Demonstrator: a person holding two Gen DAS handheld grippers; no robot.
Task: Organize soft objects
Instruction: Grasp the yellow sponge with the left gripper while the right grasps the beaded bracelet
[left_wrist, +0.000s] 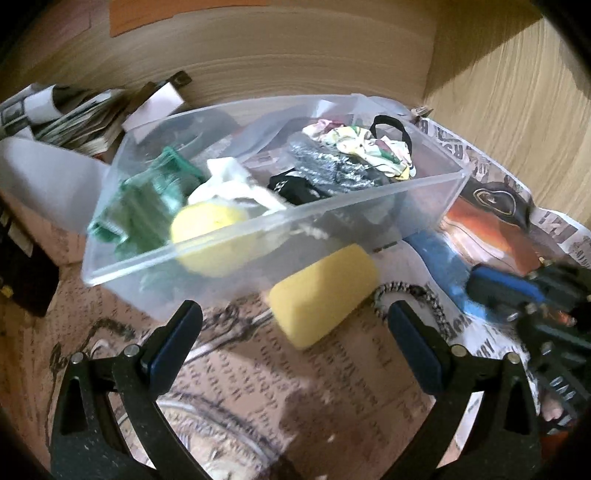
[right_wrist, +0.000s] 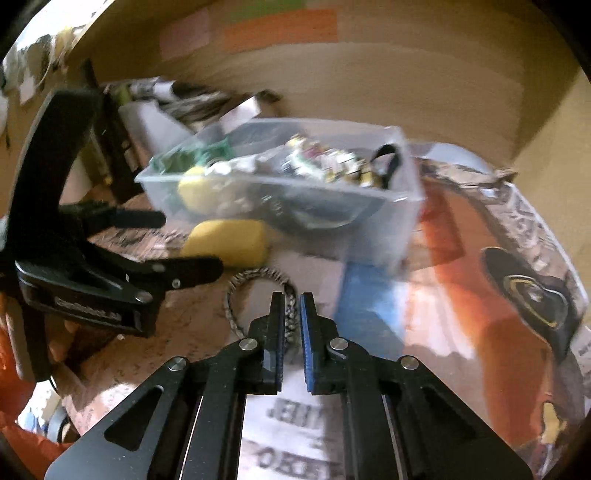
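A clear plastic bin (left_wrist: 369, 206) (right_wrist: 402, 221) stands on newspaper and holds a green cloth (left_wrist: 147, 206), a yellow sponge (left_wrist: 210, 236), a white cloth, black and grey fabric and a patterned cloth (left_wrist: 369, 147). A second yellow sponge (left_wrist: 321, 295) (right_wrist: 229, 240) lies on the paper in front of the bin. My left gripper (left_wrist: 295, 317) (right_wrist: 192, 247) is open just short of this sponge. My right gripper (right_wrist: 293, 299) is shut on a black-and-white braided loop (right_wrist: 255, 280) (left_wrist: 417, 295) that lies beside the sponge.
Newspaper (left_wrist: 258, 387) covers the surface. Stacked papers and boxes (left_wrist: 81, 118) sit behind the bin at the left. A wooden back wall (left_wrist: 295, 55) and side wall (left_wrist: 517, 110) enclose the space. A dark box (left_wrist: 22, 273) is at the left.
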